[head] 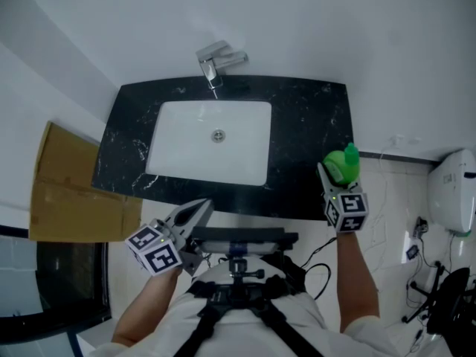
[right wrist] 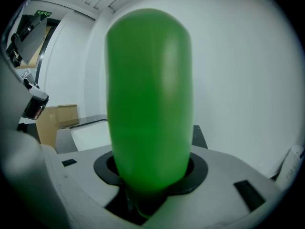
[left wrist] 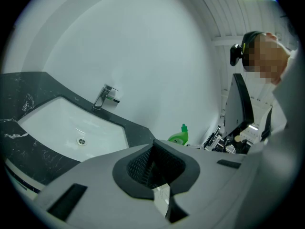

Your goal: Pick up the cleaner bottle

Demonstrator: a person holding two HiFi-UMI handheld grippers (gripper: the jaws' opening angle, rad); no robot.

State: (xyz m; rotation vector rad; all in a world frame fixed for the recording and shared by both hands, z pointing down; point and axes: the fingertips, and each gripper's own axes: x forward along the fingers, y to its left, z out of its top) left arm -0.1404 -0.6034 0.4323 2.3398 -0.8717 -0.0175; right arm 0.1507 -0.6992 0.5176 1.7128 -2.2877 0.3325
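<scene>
The cleaner bottle (head: 343, 165) is bright green with a green cap. It is at the right end of the black marble counter (head: 312, 136). My right gripper (head: 338, 178) is shut on the bottle. In the right gripper view the bottle (right wrist: 147, 99) fills the middle and stands upright between the jaws of that gripper (right wrist: 150, 187). Its base is hidden, so I cannot tell whether it rests on the counter. My left gripper (head: 196, 209) hovers at the counter's front edge, shut with nothing in it. The left gripper view shows its own jaws (left wrist: 157, 175) and the bottle (left wrist: 179, 137) far off.
A white basin (head: 178, 143) is sunk into the counter, with a chrome faucet (head: 217, 61) behind it at the white wall. Flattened cardboard (head: 67, 192) leans at the left. A white appliance (head: 454, 192) and cables (head: 387, 199) are at the right.
</scene>
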